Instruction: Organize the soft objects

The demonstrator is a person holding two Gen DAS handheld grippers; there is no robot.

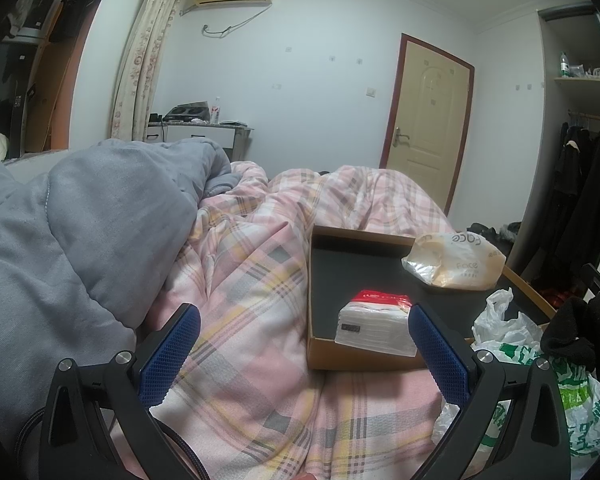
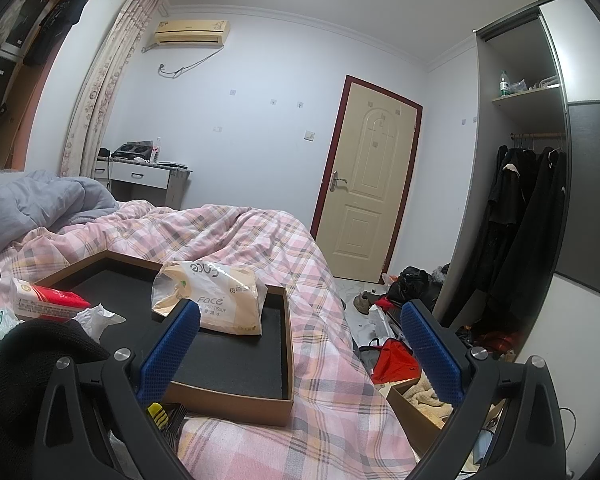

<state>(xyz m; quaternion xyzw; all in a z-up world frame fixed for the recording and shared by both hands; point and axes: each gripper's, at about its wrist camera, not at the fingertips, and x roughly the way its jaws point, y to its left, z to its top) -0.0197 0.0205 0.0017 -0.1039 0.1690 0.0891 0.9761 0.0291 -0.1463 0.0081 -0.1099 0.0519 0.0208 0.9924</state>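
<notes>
Both jaws gape wide and carry nothing: left gripper point(image 1: 304, 320), right gripper point(image 2: 300, 320). Ahead of them, the shallow box point(image 2: 286, 332) on the checked quilt point(image 1: 240, 280) already holds two tissue packs: Face pack point(image 2: 216, 300) beyond the right's left finger, red-topped pack point(image 1: 376, 320) just inside the left's right finger. Plastic bags point(image 1: 500, 324) and black cloth point(image 1: 572, 332), right of the left's jaws, look unsorted yet.

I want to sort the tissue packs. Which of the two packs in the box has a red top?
The white tissue pack at the near corner of the brown cardboard box. The other, the beige "Face" tissue pack, has no red.
</notes>
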